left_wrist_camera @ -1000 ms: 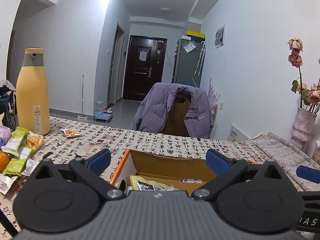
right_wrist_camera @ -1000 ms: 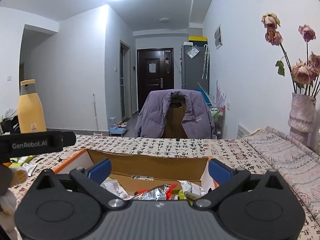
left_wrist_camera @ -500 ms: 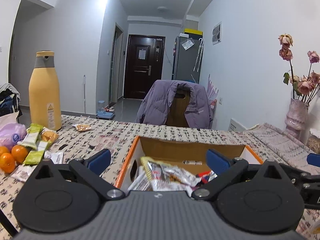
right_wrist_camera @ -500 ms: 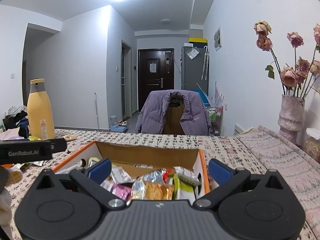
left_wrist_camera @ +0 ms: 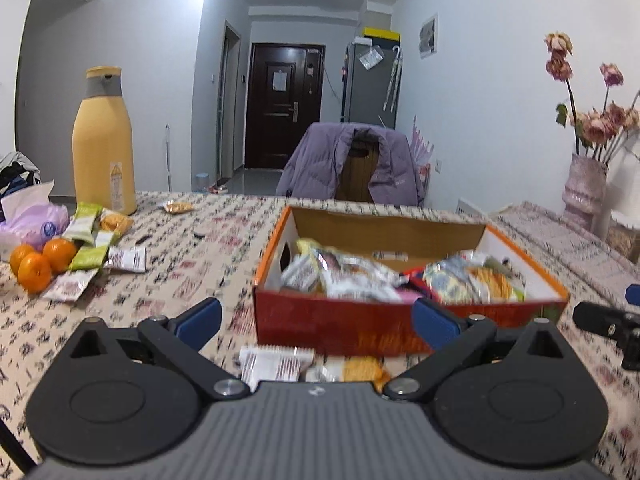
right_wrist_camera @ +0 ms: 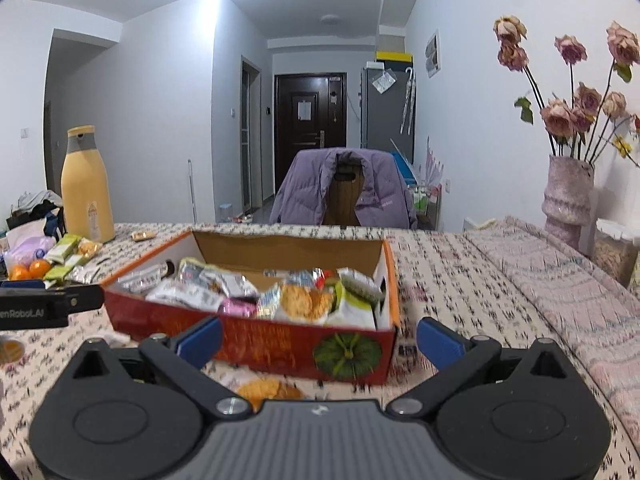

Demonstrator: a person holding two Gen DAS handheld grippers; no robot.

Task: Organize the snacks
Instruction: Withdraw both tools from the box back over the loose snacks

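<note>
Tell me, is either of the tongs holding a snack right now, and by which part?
Nothing is held. The left tongs and right tongs are both open and empty, in front of the snack box.

Left gripper (left_wrist_camera: 316, 322): black linkage arms, blue fingertip pads (left_wrist_camera: 199, 322), silver pivot screws, ribbed grey housing bottom centre. Right gripper (right_wrist_camera: 318, 336): same build; white "GenRobot.AI" lettering at left edge.
</note>
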